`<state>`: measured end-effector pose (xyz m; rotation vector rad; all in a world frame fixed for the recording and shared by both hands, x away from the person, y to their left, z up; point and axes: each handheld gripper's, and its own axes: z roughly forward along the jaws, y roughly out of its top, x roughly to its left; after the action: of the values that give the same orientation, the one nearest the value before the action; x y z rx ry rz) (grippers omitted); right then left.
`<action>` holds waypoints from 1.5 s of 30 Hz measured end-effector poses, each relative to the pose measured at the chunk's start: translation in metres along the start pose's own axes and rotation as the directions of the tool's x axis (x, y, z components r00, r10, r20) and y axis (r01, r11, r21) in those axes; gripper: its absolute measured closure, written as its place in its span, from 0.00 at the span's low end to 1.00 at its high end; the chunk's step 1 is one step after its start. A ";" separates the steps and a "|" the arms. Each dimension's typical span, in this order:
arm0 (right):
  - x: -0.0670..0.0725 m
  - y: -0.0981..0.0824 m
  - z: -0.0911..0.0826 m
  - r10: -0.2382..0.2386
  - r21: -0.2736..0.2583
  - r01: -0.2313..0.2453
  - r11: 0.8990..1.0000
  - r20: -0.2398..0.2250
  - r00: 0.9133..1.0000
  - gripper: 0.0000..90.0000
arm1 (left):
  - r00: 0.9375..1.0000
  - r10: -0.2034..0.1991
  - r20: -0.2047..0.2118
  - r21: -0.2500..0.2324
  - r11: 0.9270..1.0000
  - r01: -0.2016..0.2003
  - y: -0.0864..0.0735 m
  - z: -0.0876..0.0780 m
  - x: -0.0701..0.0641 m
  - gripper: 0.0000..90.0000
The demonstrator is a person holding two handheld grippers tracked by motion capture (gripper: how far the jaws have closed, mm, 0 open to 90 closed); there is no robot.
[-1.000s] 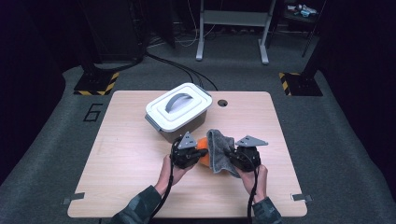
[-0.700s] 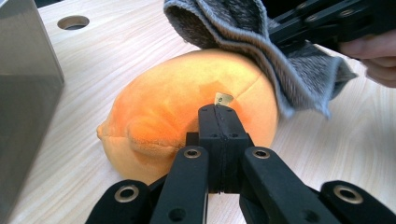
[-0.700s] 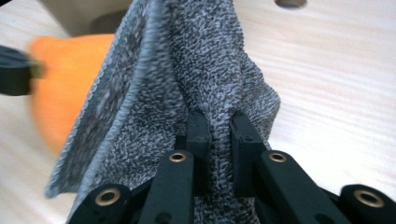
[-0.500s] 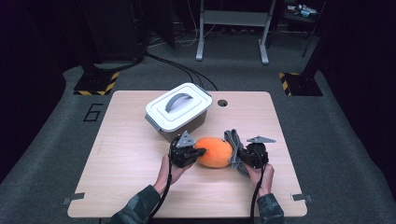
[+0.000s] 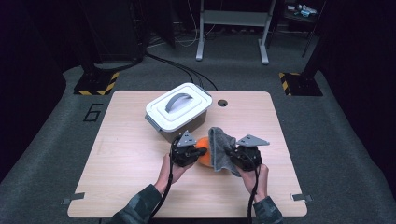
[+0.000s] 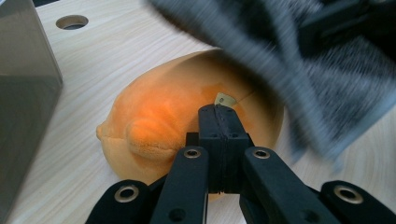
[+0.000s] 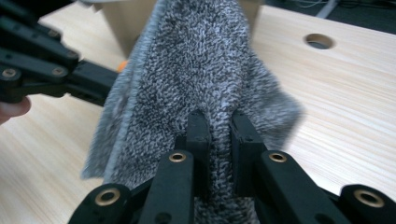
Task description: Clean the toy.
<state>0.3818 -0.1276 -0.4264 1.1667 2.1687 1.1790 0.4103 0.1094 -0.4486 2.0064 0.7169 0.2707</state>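
Left gripper (image 6: 219, 114) clamped on one orange plush (image 6: 173, 126) (jaws fully together). Right gripper (image 7: 219, 121) pinching one grey cloth (image 7: 201, 65), draped ahead. One lidded box (image 5: 177, 112) beyond both.

Two hand-held tools on a wooden tabletop (image 5: 126, 154): left tool (image 5: 190, 152) against an orange plush toy (image 5: 203, 156), right tool (image 5: 236, 156) gripping a grey cloth (image 5: 218, 144) draped over it. A lidded grey container (image 5: 177, 112) stands just behind.

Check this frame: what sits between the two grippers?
In the high view, the orange plush and grey cloth lie between left gripper and right gripper.
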 end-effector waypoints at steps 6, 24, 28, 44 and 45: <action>-0.006 -0.003 0.013 -0.002 0.019 0.002 1.000 0.015 1.000 0.89 | 1.000 0.001 0.009 0.005 1.000 -0.002 0.001 0.001 0.000 1.00; -0.043 -0.035 0.025 0.069 0.078 -0.080 0.994 0.131 0.989 0.89 | 1.000 0.016 0.013 0.024 1.000 -0.016 0.004 0.006 0.001 0.99; -0.039 -0.031 0.010 0.082 0.039 -0.087 0.995 0.130 0.988 0.89 | 1.000 0.004 0.014 0.023 1.000 -0.005 0.005 0.007 0.003 0.99; -0.006 -0.017 0.015 0.013 0.014 -0.014 1.000 0.069 0.998 0.89 | 1.000 0.013 0.022 0.019 1.000 -0.013 0.007 0.010 0.003 0.98; -0.008 -0.017 0.016 0.015 0.012 -0.016 1.000 0.067 0.998 0.89 | 1.000 0.011 0.027 0.017 1.000 -0.011 0.008 0.009 0.003 0.94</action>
<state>0.3889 -0.1320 -0.4496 1.2131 2.1245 1.1180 0.4196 0.1013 -0.4473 2.0268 0.6937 0.2447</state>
